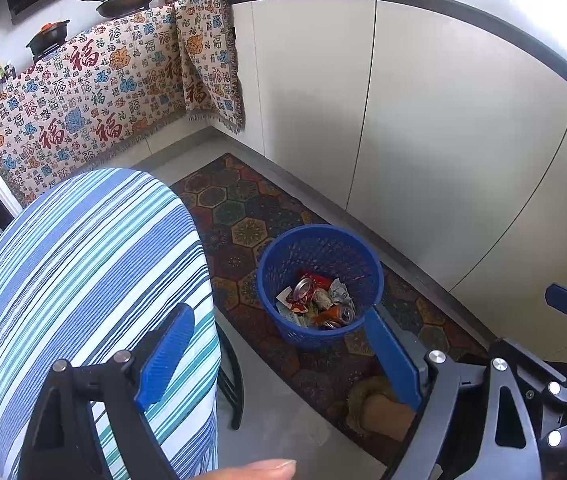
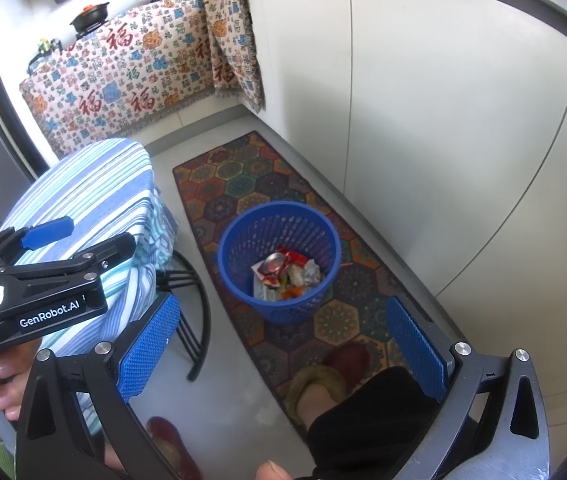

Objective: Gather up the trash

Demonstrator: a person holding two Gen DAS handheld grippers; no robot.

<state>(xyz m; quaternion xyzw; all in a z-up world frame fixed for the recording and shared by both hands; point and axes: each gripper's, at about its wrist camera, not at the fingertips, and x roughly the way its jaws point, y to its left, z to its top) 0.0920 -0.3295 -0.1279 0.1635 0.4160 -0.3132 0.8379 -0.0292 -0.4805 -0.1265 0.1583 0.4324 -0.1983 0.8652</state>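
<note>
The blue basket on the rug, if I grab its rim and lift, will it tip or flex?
The blue basket has thin perforated plastic walls, so the rim probably flexes a little under a pinch. It holds only cans and wrappers, so it is likely light. Lifted by one side, it would probably hang tilted, and loose trash could slide towards the lower edge.

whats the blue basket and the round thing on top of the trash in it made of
The blue wastebasket looks like moulded plastic: uniform matte colour, walls pierced with a regular grid of holes. The round thing is a crushed drink can, probably aluminium: a shiny silvery end, a dented body with red print.
</note>
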